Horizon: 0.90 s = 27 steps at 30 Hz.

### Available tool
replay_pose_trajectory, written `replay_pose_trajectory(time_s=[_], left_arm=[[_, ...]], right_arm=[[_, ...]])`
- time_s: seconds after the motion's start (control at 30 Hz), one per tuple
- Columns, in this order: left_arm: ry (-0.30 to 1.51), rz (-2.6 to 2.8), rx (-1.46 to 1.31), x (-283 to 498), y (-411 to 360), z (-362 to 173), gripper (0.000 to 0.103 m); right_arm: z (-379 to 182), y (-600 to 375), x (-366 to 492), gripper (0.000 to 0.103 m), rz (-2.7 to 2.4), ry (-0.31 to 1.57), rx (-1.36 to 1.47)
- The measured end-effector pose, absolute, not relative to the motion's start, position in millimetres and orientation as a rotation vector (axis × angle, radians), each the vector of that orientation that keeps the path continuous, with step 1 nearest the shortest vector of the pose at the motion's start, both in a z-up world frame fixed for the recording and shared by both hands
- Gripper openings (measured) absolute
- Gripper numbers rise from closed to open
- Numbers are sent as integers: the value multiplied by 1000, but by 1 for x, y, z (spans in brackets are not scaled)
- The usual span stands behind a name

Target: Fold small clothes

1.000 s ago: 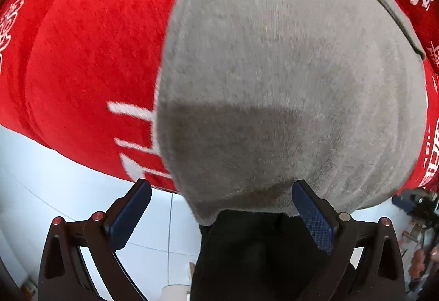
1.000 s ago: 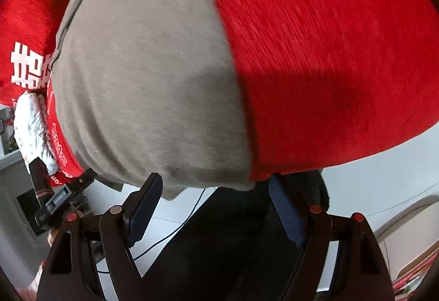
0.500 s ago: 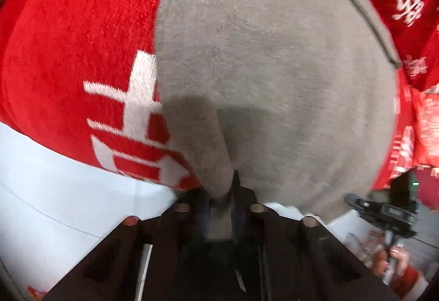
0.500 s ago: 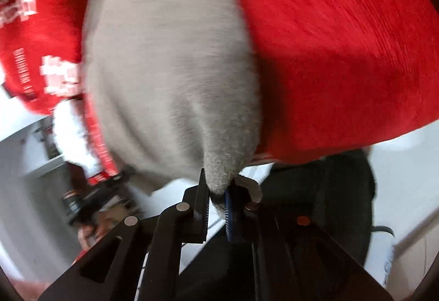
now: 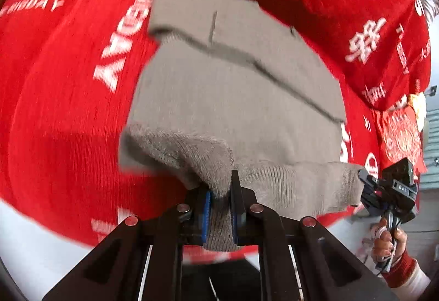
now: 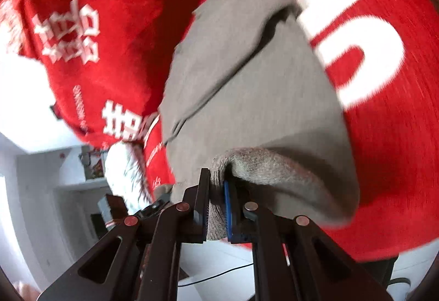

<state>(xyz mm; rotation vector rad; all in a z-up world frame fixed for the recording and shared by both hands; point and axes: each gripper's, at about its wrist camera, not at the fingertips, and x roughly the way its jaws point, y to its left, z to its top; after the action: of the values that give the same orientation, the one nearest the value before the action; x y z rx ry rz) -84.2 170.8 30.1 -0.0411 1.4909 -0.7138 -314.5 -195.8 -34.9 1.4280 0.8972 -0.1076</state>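
Grey knit [image 5: 236,97] lies on the red cloth [image 5: 63,114], its near hem raised and strung between the left gripper [image 5: 219,207] and right gripper [image 6: 216,207], both clamped on that edge, far edge straight ahead.

both tools, left tool [image 5: 219,207] and right tool [image 6: 215,207], clamped tight.

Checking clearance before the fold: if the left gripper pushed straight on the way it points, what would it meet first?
The left gripper, shut on the grey garment, would likely press its lifted edge into the garment's flat part.
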Motion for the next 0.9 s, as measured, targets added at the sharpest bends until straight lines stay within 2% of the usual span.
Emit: replay_pose_trajectory(time_s=[0.27, 0.33, 0.37, 0.43, 0.47, 0.5, 0.53, 0.57, 0.67, 0.9], left_arm=[[1461, -695, -22, -41, 144, 26, 13], [1485, -682, -30, -34, 143, 25, 13], [1492, -672, -31, -33, 144, 24, 19], [1475, -640, -9, -32, 152, 28, 46], [1441, -611, 15, -33, 152, 32, 72], [1392, -591, 30, -31, 157, 41, 81], [1372, -595, 33, -29, 159, 45, 80], [1368, -601, 42, -26, 160, 48, 80], [1340, -599, 120, -23, 163, 54, 80], [1321, -684, 264, -33, 156, 52, 80]], right_arm=[[-50, -213, -298, 10, -185, 810, 1588], [-53, -216, -295, 14, -204, 777, 1627], [-52, -219, -293, 14, -217, 756, 1641], [-51, -223, -292, 18, -220, 736, 1654], [-49, -225, -290, 22, -228, 736, 1650], [-46, -227, -288, 38, -240, 736, 1639], [-43, -228, -287, 59, -253, 737, 1624], [-39, -228, -286, 64, -266, 738, 1606], [-27, -226, -283, 64, -293, 775, 1534], [-3, -197, -282, 64, -383, 1028, 1162]])
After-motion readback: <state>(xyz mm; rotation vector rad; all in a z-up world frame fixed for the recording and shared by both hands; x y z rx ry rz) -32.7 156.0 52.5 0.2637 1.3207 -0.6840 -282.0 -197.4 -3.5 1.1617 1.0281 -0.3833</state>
